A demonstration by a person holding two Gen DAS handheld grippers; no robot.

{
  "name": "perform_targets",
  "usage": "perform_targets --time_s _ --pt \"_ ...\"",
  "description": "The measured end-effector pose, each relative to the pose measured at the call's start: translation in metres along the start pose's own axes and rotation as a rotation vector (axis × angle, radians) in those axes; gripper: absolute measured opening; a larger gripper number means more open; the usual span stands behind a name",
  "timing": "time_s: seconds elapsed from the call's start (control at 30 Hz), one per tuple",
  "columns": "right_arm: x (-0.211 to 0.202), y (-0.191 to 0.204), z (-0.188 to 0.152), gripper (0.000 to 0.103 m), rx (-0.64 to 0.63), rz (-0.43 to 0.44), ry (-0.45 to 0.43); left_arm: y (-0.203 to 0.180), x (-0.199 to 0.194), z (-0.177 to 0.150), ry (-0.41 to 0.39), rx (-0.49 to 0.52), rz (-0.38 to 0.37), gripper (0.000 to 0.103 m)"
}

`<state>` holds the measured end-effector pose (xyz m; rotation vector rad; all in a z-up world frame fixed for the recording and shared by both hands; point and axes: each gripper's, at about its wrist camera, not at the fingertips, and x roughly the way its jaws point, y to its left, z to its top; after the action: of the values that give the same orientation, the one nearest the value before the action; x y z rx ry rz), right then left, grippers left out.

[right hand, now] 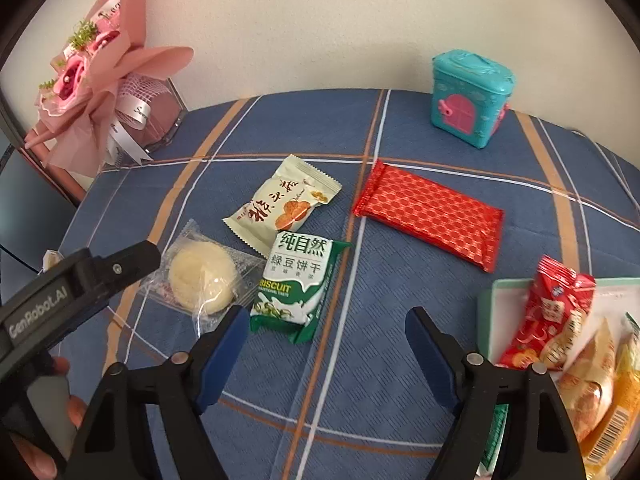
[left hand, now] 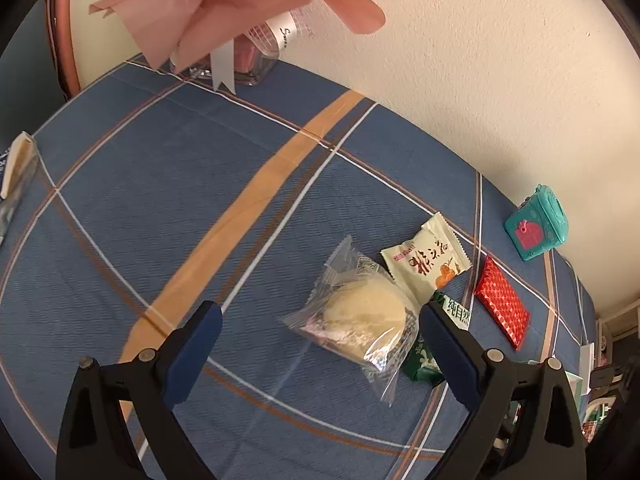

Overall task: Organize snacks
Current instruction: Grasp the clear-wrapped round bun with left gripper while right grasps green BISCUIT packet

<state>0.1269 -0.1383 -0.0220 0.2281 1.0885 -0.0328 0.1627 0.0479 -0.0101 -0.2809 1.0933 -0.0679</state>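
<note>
A round pale pastry in a clear wrapper [left hand: 362, 314] [right hand: 202, 280] lies on the blue plaid cloth. My left gripper [left hand: 320, 322] is open and empty, hovering just before the pastry, which lies between the fingers toward the right one. Beside the pastry are a cream cracker packet [left hand: 426, 262] [right hand: 286, 202], a green biscuit packet [right hand: 298, 286] [left hand: 424, 360] and a red foil packet [left hand: 502, 304] [right hand: 430, 216]. My right gripper [right hand: 326, 326] is open and empty above bare cloth, right of the green packet. A white tray [right hand: 494, 308] at the right holds a red snack packet [right hand: 546, 322] and several other snacks.
A teal toy case [right hand: 470, 98] [left hand: 538, 226] stands by the wall at the back. A pink bouquet in a clear box [right hand: 108, 92] [left hand: 240, 12] stands at the back left. The left tool's body [right hand: 72, 292] reaches in from the left in the right wrist view.
</note>
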Motion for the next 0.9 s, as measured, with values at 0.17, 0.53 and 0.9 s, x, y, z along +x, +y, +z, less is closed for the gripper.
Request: perform_targets --time_s 0.17,0.53,0.9 --pt "0.020 0.011 0.005 0.079 -0.023 -0.005 0.017 -0.006 0.010 0.002 0.009 -0.003 -0.029 0.099" --pt "0.043 0.020 0.009 0.059 -0.054 -0.013 0.027 -0.013 0.032 -0.001 0.045 0.001 -0.024 0.091" --pt "0.038 0.007 0.000 0.042 -0.023 -0.009 0.027 -0.016 0.035 -0.004 0.061 -0.008 -0.060 0.069"
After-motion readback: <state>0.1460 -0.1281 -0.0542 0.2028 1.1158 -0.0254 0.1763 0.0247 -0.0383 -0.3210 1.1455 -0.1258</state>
